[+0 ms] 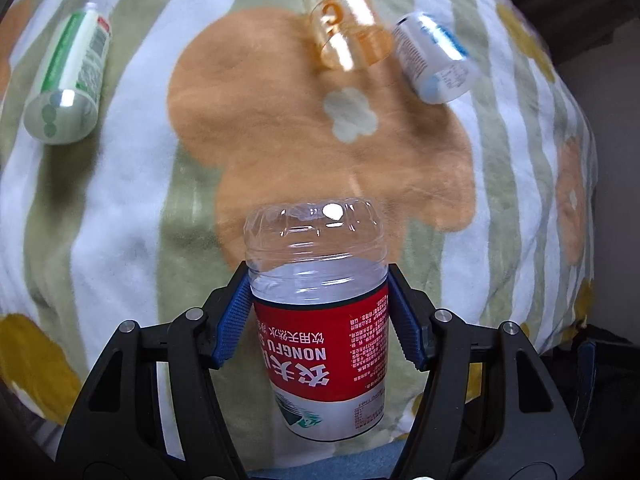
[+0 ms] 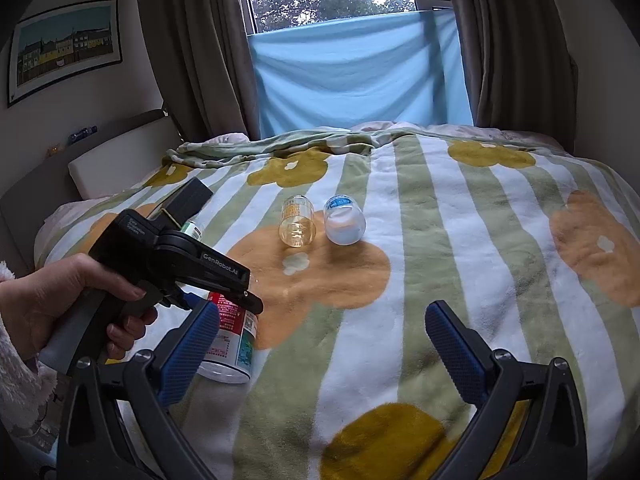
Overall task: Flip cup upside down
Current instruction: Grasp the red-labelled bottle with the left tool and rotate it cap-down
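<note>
A clear plastic cup with a red label [image 1: 320, 332] is clamped between the blue pads of my left gripper [image 1: 320, 312], which is shut on it. Its closed, domed end points away from the camera and the label text reads upside down. In the right wrist view the same cup [image 2: 230, 336] hangs tilted just above the blanket at the lower left, its pale rim lowest, under the left gripper [image 2: 240, 300] held by a hand [image 2: 60, 300]. My right gripper [image 2: 320, 344] stands open over the blanket with nothing between its fingers.
Three more cups lie on their sides on the striped flower blanket [image 2: 440, 240]: an amber clear one [image 1: 344, 28] [image 2: 297, 222], a white and blue one [image 1: 434, 58] [image 2: 344, 220], and a green-labelled one [image 1: 68, 80]. Curtains, a window and a headboard stand beyond the bed.
</note>
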Action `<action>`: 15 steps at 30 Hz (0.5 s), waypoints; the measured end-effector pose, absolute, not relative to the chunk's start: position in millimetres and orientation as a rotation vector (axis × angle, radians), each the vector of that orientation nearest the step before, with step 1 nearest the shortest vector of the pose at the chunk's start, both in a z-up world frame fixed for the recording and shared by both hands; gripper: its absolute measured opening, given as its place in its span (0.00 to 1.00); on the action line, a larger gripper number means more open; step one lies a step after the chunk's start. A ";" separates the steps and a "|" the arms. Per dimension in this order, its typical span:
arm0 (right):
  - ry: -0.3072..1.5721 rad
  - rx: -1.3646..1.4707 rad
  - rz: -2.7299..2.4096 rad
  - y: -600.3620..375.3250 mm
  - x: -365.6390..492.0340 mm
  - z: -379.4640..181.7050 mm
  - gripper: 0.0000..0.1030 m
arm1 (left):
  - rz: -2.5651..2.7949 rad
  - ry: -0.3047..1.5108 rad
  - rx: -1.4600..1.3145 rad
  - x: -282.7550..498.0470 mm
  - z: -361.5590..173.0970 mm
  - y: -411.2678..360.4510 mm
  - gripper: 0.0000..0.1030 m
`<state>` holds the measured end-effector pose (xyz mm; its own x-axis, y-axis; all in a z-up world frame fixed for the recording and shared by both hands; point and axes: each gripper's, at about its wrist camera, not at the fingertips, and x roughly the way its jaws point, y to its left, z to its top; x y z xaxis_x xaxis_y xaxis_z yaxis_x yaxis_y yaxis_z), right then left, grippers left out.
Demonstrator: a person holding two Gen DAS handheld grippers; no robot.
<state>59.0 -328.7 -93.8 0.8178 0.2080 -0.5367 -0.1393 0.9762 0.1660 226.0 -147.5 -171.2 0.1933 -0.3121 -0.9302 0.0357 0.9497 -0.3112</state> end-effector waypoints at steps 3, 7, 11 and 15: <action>0.565 0.147 0.180 -330.9 55.6 -92.4 1.00 | -0.301 1.113 -0.166 206.0 -142.4 -148.7 0.59; 0.537 0.192 0.169 -333.1 48.3 -94.8 1.00 | -0.316 0.830 -0.128 177.3 -131.6 -135.4 0.59; 0.532 0.235 0.168 -332.6 42.7 -103.0 1.00 | -0.311 0.683 -0.180 168.4 -150.3 -130.4 0.59; 0.541 0.239 0.160 -330.0 41.4 -110.0 1.00 | -0.278 0.628 -0.113 168.1 -157.0 -138.9 0.59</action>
